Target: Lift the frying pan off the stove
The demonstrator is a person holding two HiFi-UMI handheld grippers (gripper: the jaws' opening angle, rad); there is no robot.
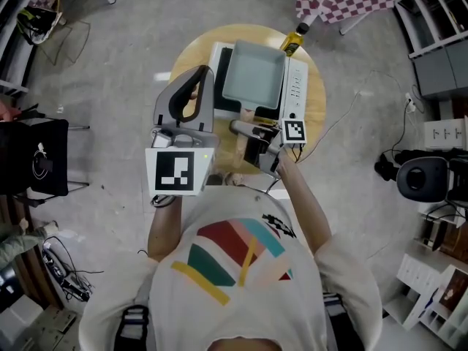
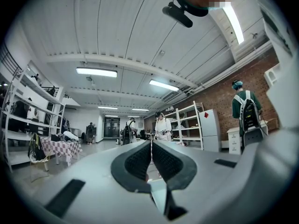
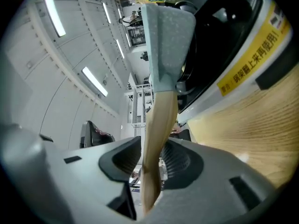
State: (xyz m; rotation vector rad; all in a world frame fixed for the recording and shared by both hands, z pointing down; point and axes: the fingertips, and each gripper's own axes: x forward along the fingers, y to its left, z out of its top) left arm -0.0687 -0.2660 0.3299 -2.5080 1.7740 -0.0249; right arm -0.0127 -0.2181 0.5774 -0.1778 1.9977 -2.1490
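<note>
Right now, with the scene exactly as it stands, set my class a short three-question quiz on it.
1. True or false: the left tongs hold nothing.
2. What are the right tongs closed on? A) the yellow bottle B) the frying pan's wooden handle C) the table rim
3. Fill in: the frying pan lies over the white ____.
Key: 1 true; 2 B; 3 stove.

Square grey-blue frying pan [image 1: 252, 75], wooden handle [image 3: 159, 120], on white stove [image 1: 296, 86]
</note>
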